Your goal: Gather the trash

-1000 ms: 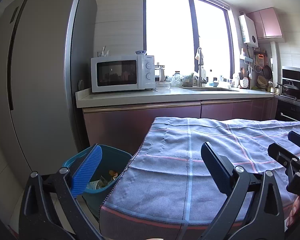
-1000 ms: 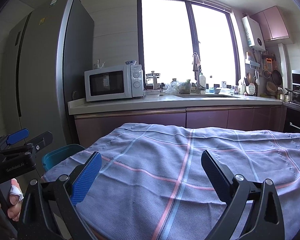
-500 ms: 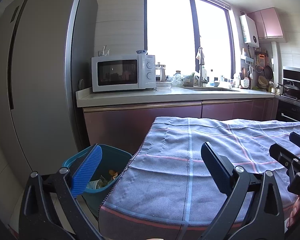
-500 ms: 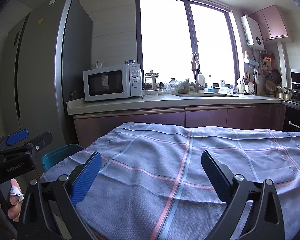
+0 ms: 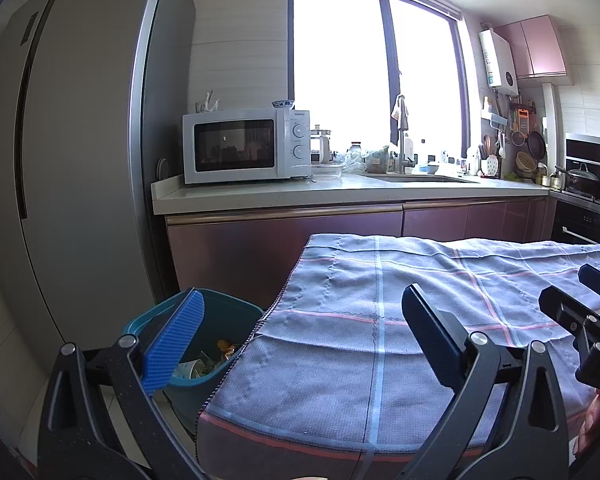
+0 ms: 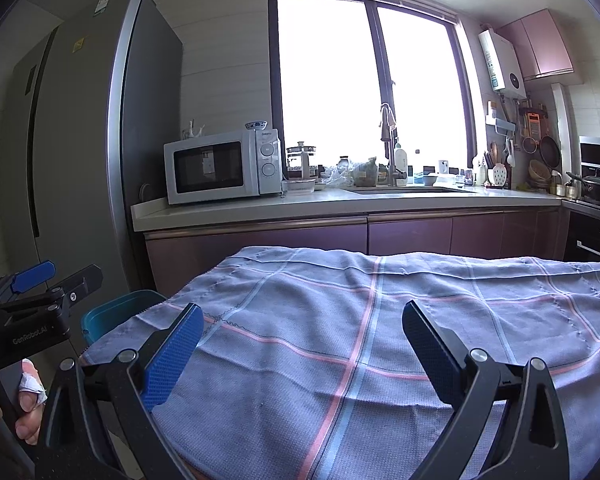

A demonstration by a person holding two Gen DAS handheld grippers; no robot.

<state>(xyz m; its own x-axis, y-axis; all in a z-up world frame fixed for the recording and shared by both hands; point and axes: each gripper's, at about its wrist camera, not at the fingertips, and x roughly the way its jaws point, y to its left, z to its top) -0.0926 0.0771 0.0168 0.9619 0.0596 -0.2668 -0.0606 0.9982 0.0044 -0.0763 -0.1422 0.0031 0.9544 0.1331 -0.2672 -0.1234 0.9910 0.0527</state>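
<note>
A teal trash bin stands on the floor by the table's left edge, with scraps of trash inside; its rim also shows in the right wrist view. My left gripper is open and empty, held over the table's left corner beside the bin. My right gripper is open and empty above the checked cloth. I see no loose trash on the cloth.
The table wears a blue-grey checked cloth. A tall grey fridge stands at the left. A counter behind holds a white microwave, a sink and kitchenware. A stove is at the right.
Both gripper views have shifted only slightly; the right wrist view has crept a little. Both grippers stay open and empty.
</note>
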